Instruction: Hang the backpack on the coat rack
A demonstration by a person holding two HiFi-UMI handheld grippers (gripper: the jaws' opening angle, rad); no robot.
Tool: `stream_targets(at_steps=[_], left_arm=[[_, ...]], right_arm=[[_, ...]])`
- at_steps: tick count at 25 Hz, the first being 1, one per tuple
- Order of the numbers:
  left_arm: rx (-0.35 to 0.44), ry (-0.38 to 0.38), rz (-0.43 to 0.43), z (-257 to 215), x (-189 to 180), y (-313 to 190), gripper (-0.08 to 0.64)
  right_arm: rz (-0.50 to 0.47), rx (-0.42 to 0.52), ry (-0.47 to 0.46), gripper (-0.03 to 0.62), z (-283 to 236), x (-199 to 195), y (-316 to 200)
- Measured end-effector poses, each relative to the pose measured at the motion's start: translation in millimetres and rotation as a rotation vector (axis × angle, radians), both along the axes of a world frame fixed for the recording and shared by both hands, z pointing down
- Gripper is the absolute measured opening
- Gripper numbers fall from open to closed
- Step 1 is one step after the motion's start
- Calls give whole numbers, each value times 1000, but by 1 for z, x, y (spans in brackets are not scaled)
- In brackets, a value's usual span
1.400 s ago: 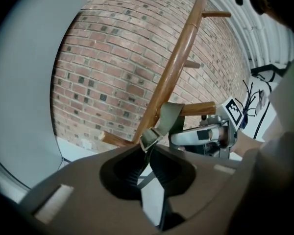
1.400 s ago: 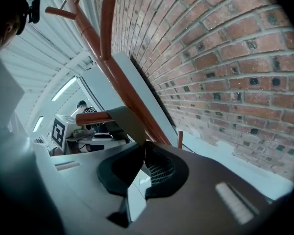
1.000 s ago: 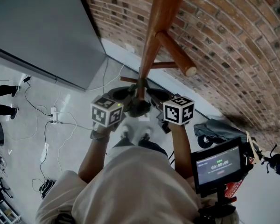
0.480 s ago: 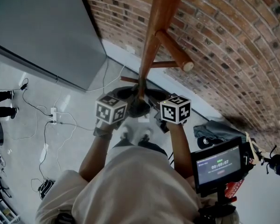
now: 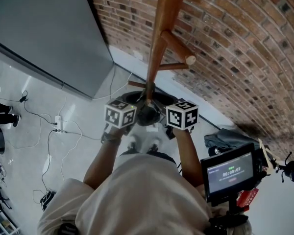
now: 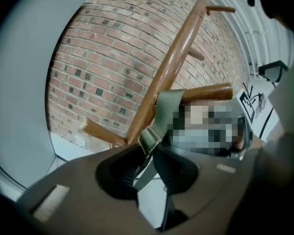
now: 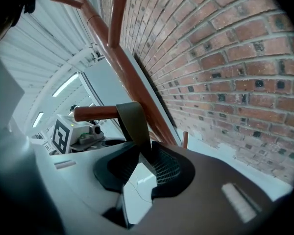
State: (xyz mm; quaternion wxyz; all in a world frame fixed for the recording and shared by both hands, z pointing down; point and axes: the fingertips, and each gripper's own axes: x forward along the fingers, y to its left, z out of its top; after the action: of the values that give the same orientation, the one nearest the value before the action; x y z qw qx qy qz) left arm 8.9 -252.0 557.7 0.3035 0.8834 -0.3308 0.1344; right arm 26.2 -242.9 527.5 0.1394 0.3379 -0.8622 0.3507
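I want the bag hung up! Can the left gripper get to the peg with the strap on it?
Probably yes. The peg sits just ahead of the left gripper, nothing between but the strap already looped over it. Its jaws are opening, strap between them.

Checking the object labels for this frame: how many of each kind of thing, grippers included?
coat rack: 1
backpack strap: 1
screen: 1
grippers: 2 (left gripper, jaws opening with the backpack strap between them; right gripper)
total: 5
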Motion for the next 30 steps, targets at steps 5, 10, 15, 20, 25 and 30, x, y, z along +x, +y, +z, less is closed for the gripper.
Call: stream_targets(at_steps=[5,10,15,20,25,30], left_arm=[[9,1,13,-3,2,-1,121],[19,-31,-13,-2,-4,-2,135],[22,-40,-27,-2,-9,-1,137],[58,-41,-29,-7,-13,0,131],[83,-41,-48,-16,-22,2,126],[155,-52,-76,-41,-36,-2,80]], right_arm=[[22,25,-23,90,-7,0,-2],[42,42,-52,92,-16,6,-1],[44,59,-54,92,-24,8,1],[43,80,-45,86,-31,11,5],[67,111,-42,71,-43,20,6],[131,187,-60,13,-71,32,4]])
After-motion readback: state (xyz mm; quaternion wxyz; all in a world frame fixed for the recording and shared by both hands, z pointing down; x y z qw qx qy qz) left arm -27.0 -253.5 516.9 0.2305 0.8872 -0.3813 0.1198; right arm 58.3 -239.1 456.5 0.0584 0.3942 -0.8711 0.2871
